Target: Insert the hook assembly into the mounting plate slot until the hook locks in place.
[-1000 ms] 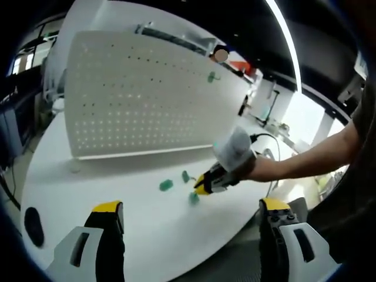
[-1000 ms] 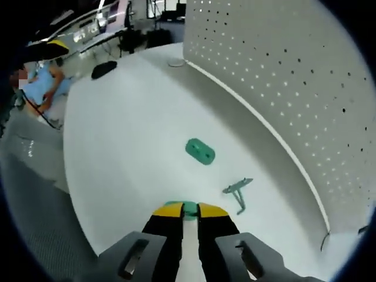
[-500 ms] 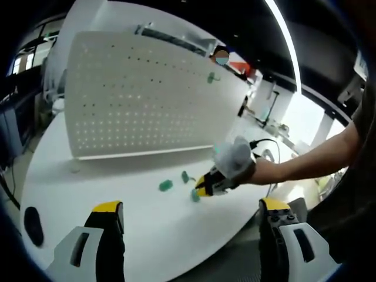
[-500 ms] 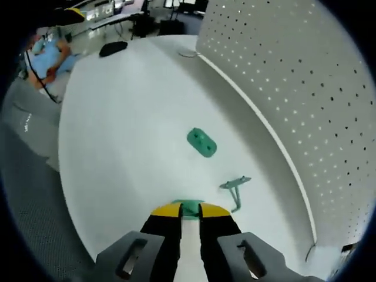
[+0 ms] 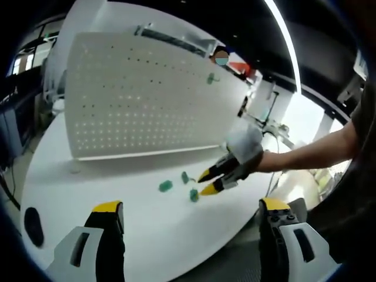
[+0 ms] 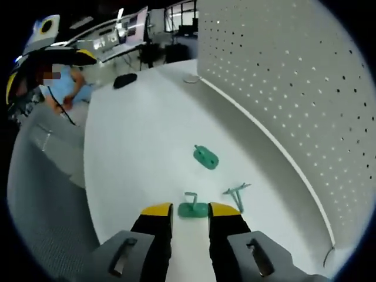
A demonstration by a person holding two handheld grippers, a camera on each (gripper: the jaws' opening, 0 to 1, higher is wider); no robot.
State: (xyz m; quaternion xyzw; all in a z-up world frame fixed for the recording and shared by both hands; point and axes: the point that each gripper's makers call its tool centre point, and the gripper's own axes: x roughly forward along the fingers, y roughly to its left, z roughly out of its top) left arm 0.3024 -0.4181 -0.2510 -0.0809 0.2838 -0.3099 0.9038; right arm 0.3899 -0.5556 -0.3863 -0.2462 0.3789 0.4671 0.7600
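Jaws of the right gripper (image 6: 190,207) stand a little apart, gripping nothing, with a small green plastic mounting plate carrying an upright hook (image 6: 192,207) lying on the white bench (image 6: 135,141) just between their yellow tips. From the left gripper view the same right gripper (image 5: 208,182) shows parted over that piece (image 5: 193,195), while the left gripper (image 5: 191,207) hangs back with its jaws set wide and empty.

Beyond lie a green oval plate with two holes (image 6: 205,157) and a thin green wire hook (image 6: 237,194), near each other, in front of the white perforated pegboard (image 6: 282,88).

To do this step well, I judge the jaws should close squarely on the plate's flat sides, leaving the slot free, so that the hook can be slid in straight.

The oval plate's long axis runs roughly along the foot of the pegboard. The wire hook's shaft points towards the right gripper, its crossbar at the far end.
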